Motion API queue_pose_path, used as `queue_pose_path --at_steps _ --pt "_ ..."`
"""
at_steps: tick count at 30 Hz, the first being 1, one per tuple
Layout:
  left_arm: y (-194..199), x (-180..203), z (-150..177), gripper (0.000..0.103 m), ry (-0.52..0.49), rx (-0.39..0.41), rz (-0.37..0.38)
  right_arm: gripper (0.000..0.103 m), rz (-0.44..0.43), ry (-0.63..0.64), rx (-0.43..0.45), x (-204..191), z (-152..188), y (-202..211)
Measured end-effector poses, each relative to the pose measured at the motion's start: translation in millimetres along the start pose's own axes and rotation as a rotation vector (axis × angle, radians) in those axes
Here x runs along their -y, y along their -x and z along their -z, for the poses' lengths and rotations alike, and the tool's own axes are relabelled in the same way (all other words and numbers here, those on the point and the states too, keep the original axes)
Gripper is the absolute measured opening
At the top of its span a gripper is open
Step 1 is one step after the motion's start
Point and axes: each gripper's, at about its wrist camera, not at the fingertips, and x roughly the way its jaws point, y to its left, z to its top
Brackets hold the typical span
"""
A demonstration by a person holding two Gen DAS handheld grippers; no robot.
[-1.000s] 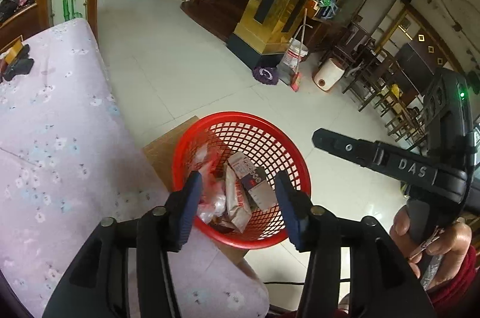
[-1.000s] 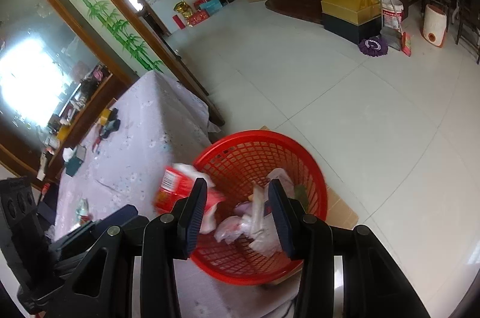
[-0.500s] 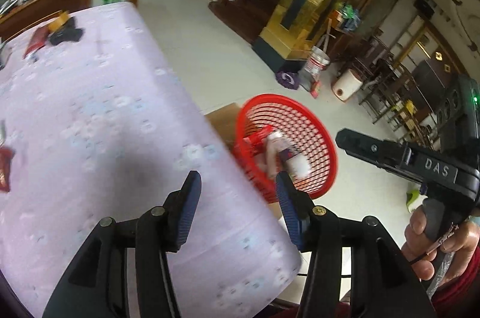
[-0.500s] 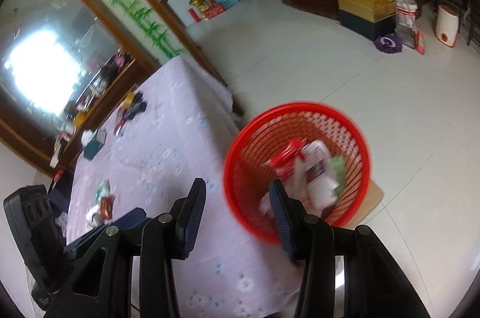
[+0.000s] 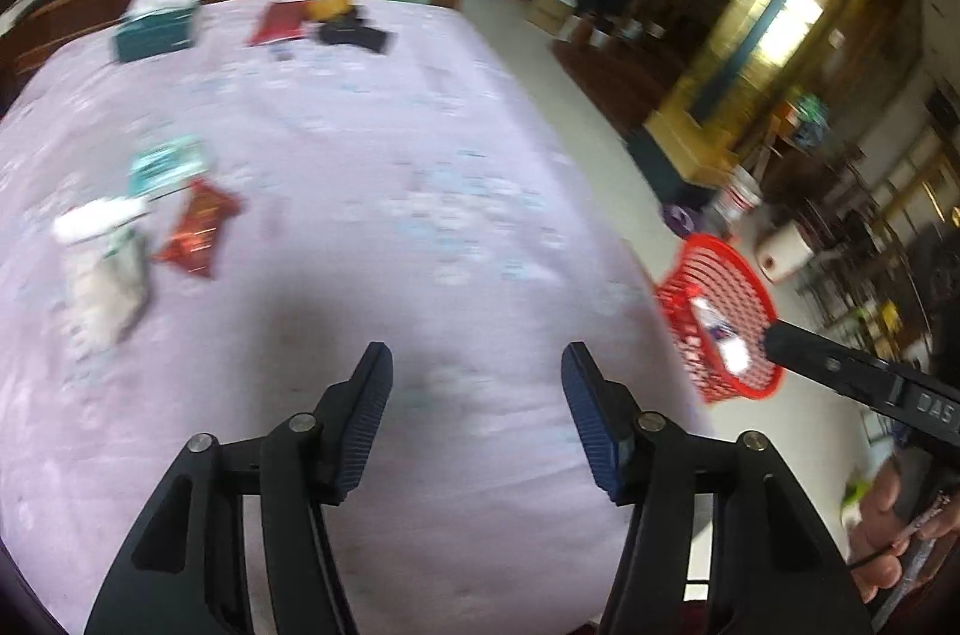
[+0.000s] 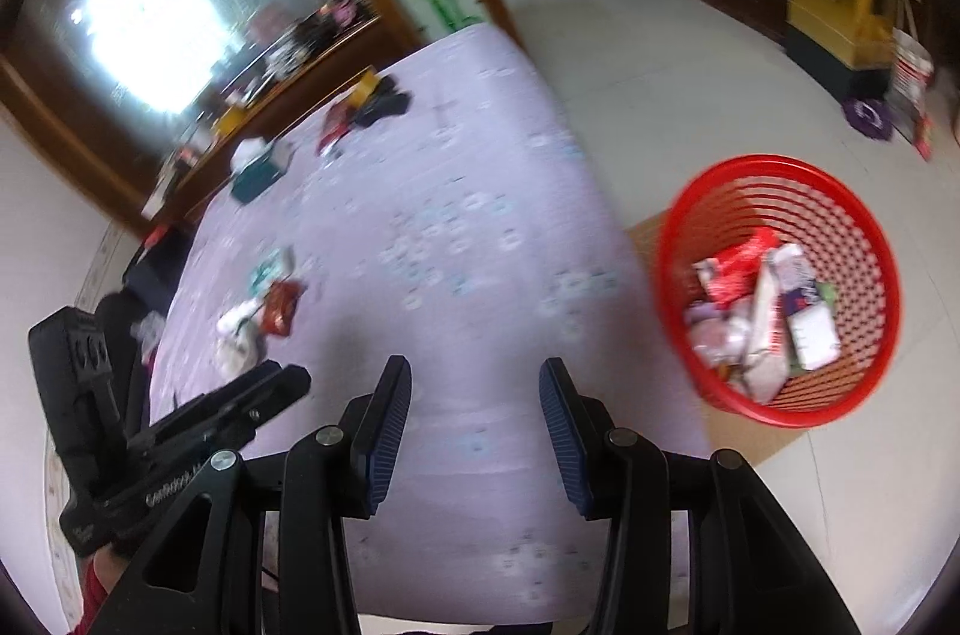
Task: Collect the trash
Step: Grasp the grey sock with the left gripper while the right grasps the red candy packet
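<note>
On the lavender floral tablecloth (image 5: pixel 372 143), far left: white-and-teal wrapper (image 5: pixel 105 263), red snack packet (image 5: pixel 198 227), teal tissue box (image 5: pixel 157 20) beyond. Near centre: left gripper (image 5: pixel 477 413), jaws wide, empty, over bare cloth. Right gripper (image 6: pixel 474 416), likewise wide and empty. Far right, on the floor beside the table: red mesh basket (image 6: pixel 852 191) holding wrappers.

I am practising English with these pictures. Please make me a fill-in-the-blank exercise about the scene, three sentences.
1. The round plastic mesh basket holding wrappers is ____ in colour.
2. The crumpled red foil snack wrapper lies on the ____ flowered tablecloth.
3. The left gripper and the right gripper both hold ____.

Missing words: red; lilac; nothing
</note>
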Motion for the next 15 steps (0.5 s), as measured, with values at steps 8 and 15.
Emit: queue_pose_path --at_steps 8,15 --pt "28 -121 8 0.059 0.202 0.052 -0.200 0.051 -0.026 0.092 -0.045 -49 9 -17" --pt "11 -187 -1 0.059 0.279 0.025 -0.286 0.051 -0.023 0.138 -0.068 -78 8 -28"
